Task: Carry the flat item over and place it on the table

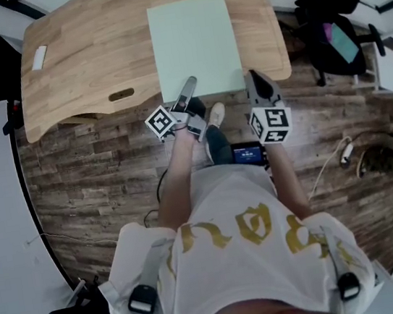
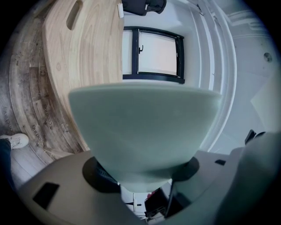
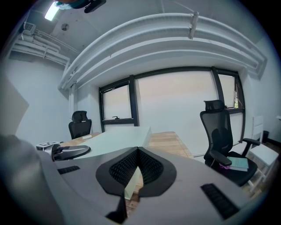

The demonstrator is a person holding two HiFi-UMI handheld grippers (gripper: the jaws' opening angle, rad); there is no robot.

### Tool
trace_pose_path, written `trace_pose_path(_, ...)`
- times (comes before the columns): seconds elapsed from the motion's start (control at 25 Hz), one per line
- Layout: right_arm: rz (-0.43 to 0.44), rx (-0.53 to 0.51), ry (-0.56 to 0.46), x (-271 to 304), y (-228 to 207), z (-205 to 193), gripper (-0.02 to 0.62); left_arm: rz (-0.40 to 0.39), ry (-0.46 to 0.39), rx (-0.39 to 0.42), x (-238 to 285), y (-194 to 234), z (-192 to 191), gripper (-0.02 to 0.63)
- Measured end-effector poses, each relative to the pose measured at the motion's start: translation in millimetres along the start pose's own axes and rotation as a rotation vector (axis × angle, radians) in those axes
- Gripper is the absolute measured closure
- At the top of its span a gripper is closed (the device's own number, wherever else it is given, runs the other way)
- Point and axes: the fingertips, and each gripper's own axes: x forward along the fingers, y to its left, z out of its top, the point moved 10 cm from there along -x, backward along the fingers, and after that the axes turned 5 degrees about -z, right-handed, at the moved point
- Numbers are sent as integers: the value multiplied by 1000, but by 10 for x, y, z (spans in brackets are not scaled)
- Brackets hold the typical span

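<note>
Upper centre: the pale green flat rectangular board [image 1: 194, 43] is being clamped at its near edge by left tool [image 1: 188, 89] and right tool [image 1: 258, 86] over the light wooden surface [image 1: 88, 66]; a level, simultaneous release is being advised.

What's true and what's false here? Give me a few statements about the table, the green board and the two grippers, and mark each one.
1. The left gripper is shut on the near edge of the pale green board. True.
2. The board lies on the floor. False: it is over the wooden table, with its near edge at the table's near edge.
3. A black office chair stands off the table's right end in the head view. True.
4. The small white item sits on the board. False: it lies on bare wood near the table's left end, apart from the board.
5. The right gripper is beside the board's near right corner. True.
</note>
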Motion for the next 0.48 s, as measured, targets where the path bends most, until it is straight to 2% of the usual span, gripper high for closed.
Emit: trace_pose_path(0.48, -18, 5, 58, 113, -86, -163, 597, 23, 4, -24, 2, 208, 14, 318)
